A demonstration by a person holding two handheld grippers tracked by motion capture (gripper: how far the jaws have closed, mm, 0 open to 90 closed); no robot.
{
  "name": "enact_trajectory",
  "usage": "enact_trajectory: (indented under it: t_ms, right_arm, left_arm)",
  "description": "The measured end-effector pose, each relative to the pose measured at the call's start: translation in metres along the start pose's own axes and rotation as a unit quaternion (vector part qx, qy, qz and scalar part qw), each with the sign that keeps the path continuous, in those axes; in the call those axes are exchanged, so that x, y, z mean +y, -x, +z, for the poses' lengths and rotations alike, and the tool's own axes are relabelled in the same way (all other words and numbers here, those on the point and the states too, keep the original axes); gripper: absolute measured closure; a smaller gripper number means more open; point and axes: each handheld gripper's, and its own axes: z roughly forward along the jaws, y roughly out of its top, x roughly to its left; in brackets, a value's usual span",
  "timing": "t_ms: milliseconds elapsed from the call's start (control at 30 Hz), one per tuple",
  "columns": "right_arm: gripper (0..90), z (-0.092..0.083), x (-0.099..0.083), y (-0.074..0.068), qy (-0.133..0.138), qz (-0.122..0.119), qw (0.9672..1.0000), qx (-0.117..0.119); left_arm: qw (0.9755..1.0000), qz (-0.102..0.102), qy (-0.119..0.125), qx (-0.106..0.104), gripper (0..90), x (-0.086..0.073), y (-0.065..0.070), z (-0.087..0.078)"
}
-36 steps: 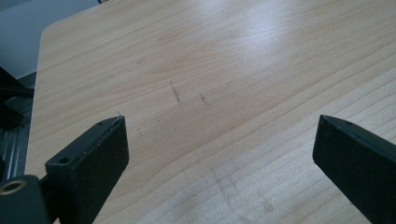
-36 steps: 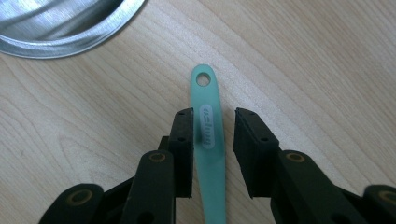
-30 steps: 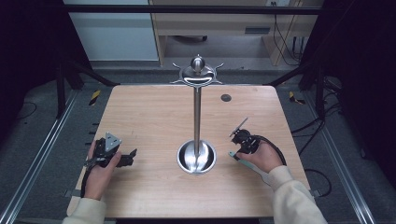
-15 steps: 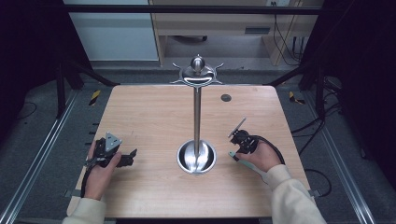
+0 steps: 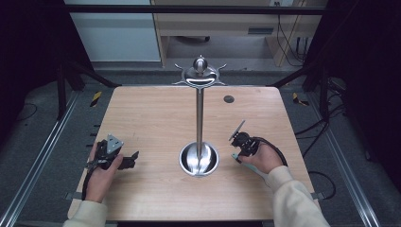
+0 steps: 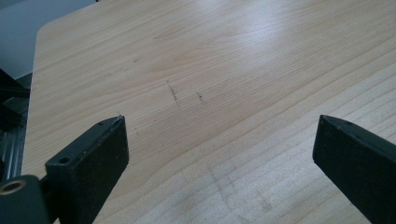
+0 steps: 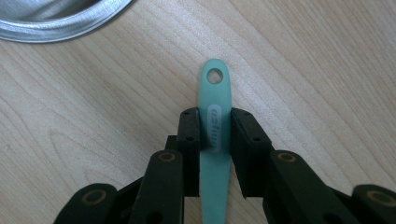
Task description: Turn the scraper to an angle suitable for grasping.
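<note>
**Handle between closing right jaws**

Handle point(image 7: 215, 126): mint green, flat, slim, with a round hole near its rounded tip and a pale oval label mid-length. Lies flat on the wooden table point(image 7: 327, 56), near the right edge, just right of the stand's base. Points away from the right gripper point(image 7: 215, 128) toward the far side of that view, hole end past the jaw tips. Sits between the two black jaws, one on each flank, at or very close to its edges. Jaws narrow, just been closing, handle between them; cannot tell whether the pads already press on it.

Seen from the high view: right gripper point(image 5: 238, 138) low over the table, held in the right hand point(image 5: 262, 158), cream sleeve behind it. Pale end of the handle point(image 5: 235, 156) peeking out beside the hand.

Stand point(image 5: 199, 118): polished metal, round dished base, thin upright pole, curled hooks at the top. Upright at the middle of the table. Base rim point(image 7: 60, 21) at the upper left of the right gripper view, near the handle's tip but apart from it.

Left gripper point(image 5: 134, 158): near the left edge, well apart from the stand, in the left hand point(image 5: 101, 172), grey plate on top. Jaws wide, nothing between them, bare wood point(image 6: 210, 93) beneath.

Small dark disc point(image 5: 229, 99) at the far right of the table.
</note>
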Motion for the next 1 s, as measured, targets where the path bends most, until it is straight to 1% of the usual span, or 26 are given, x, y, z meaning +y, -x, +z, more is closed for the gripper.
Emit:
enact_trajectory:
  t_ms: [33, 100, 133, 167, 267, 300, 367, 400, 467, 533, 567, 633, 667, 733, 800, 833, 900, 1000]
  right_arm:
    - [74.4, 0.000, 0.000, 0.000, 0.000, 0.000, 1.0000, 0.000]
    - [74.4, -0.001, 0.001, -0.002, -0.004, 0.020, 0.9998, 0.006]
    - [74.4, 0.001, 0.001, 0.000, -0.001, 0.000, 1.0000, 0.002]
    - [74.5, 0.001, 0.001, 0.001, -0.001, -0.004, 1.0000, 0.003]
    - [74.6, 0.001, 0.001, 0.001, -0.001, -0.003, 1.0000, 0.003]
    - [74.6, 0.000, 0.001, 0.001, -0.001, 0.001, 1.0000, 0.002]
    - [74.6, -0.001, 0.000, 0.002, 0.001, -0.004, 1.0000, 0.002]
    - [74.6, -0.002, 0.000, 0.001, 0.003, 0.006, 1.0000, 0.006]
    - [74.6, -0.006, -0.002, 0.000, 0.004, 0.019, 0.9998, 0.005]
    - [74.7, -0.010, -0.004, 0.003, 0.010, 0.004, 0.9999, 0.002]
    - [74.7, -0.013, -0.004, 0.002, 0.011, 0.014, 0.9998, 0.004]
    - [74.7, -0.019, -0.005, 0.003, 0.017, 0.012, 0.9998, 0.001]
    - [74.7, -0.024, -0.006, 0.002, 0.019, 0.022, 0.9996, 0.002]
    - [74.7, -0.032, -0.007, 0.003, 0.026, 0.026, 0.9993, -0.001]
    - [74.8, -0.038, -0.008, 0.005, 0.033, 0.019, 0.9993, -0.004]
    - [74.8, -0.044, -0.009, 0.004, 0.035, 0.027, 0.9990, -0.005]
    - [74.7, -0.051, -0.010, 0.005, 0.039, 0.023, 0.9989, -0.009]
    - [74.7, -0.066, -0.011, 0.006, 0.057, 0.021, 0.9980, -0.014]
  left_arm:
    - [1.0000, 0.001, -0.001, 0.000, 3.3, 0.000, 0.000, 0.000]
    - [1.0000, 0.002, -0.001, 0.000, 3.3, 0.000, 0.000, 0.000]
    - [1.0000, 0.002, 0.000, 0.000, 3.3, 0.000, 0.000, 0.000]
    - [1.0000, 0.002, -0.001, -0.001, 3.3, 0.000, 0.000, 0.000]
    - [1.0000, 0.003, -0.001, 0.000, 3.3, 0.000, 0.000, 0.000]
    - [1.0000, 0.002, -0.001, 0.000, 3.3, 0.000, 0.000, 0.000]
    - [1.0000, 0.001, -0.001, -0.001, 3.3, 0.000, 0.000, 0.000]
    - [1.0000, 0.001, -0.001, -0.001, 3.3, 0.000, 0.000, 0.000]
    - [1.0000, 0.001, -0.001, -0.001, 3.3, 0.000, 0.000, 0.000]
    - [1.0000, 0.001, -0.001, -0.001, 3.3, 0.000, 0.000, 0.000]
    - [1.0000, 0.002, -0.002, -0.001, 3.3, 0.000, 0.000, 0.000]
    - [1.0000, 0.002, -0.002, -0.002, 3.3, 0.000, 0.001, 0.000]
    - [1.0000, 0.002, -0.002, -0.002, 3.3, 0.000, 0.001, 0.000]
    - [1.0000, 0.002, -0.002, -0.001, 3.3, 0.000, 0.001, 0.001]
    - [1.0000, 0.002, -0.003, -0.001, 3.3, 0.000, 0.001, 0.001]
    - [1.0000, 0.003, -0.003, -0.001, 3.3, 0.000, 0.001, 0.001]
    - [1.0000, 0.003, -0.003, -0.001, 3.3, 0.000, 0.001, 0.001]
    - [1.0000, 0.002, -0.004, -0.002, 3.3, 0.000, 0.001, 0.001]
